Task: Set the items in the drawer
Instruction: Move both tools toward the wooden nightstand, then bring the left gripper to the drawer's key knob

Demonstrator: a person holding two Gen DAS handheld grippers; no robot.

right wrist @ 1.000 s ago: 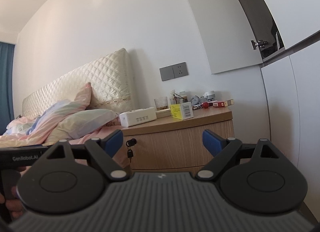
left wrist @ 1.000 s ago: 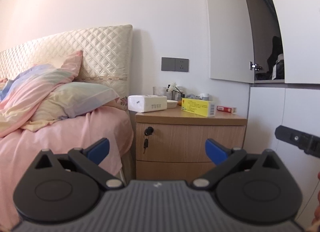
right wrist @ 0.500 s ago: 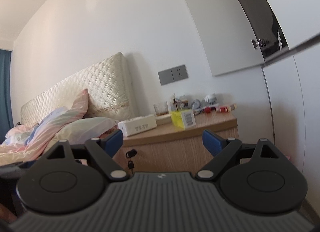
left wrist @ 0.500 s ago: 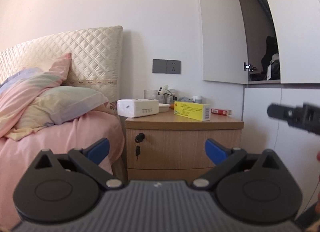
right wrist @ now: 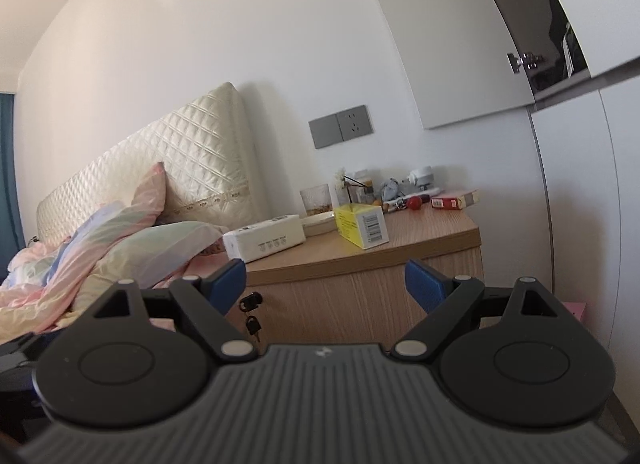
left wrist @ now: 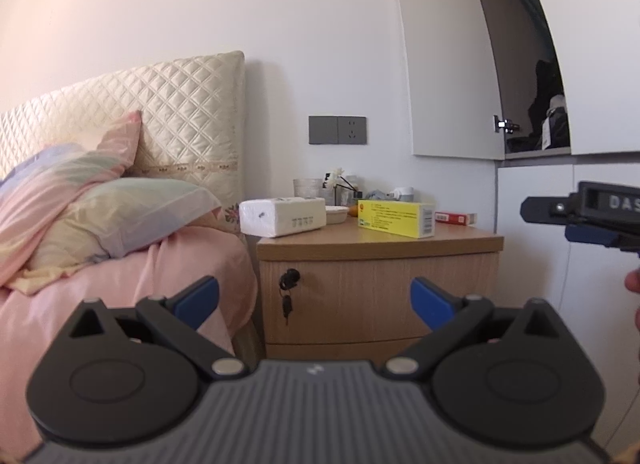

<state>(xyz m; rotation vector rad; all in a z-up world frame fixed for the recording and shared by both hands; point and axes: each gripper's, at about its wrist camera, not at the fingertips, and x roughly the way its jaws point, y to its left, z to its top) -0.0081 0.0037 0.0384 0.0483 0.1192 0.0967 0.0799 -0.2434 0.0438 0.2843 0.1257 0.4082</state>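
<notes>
- Fingers of the left gripper [left wrist: 315, 298] and right gripper [right wrist: 325, 280] are spread wide, nothing between them
- Items sit on the nightstand [left wrist: 376, 242]: tissue pack [left wrist: 282, 216], yellow box [left wrist: 396, 217], red packet [left wrist: 455, 217]
- Top drawer [left wrist: 380, 296] is shut, key [left wrist: 287, 306] in its lock; opening and loading are both left to do

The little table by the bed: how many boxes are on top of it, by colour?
White boxes: 1, the tissue box
Yellow boxes: 1, the long yellow box
Red and white boxes: 1, the small flat box
Total: 3 boxes, all on the bedside table. The small clutter behind them is not counted.
</notes>
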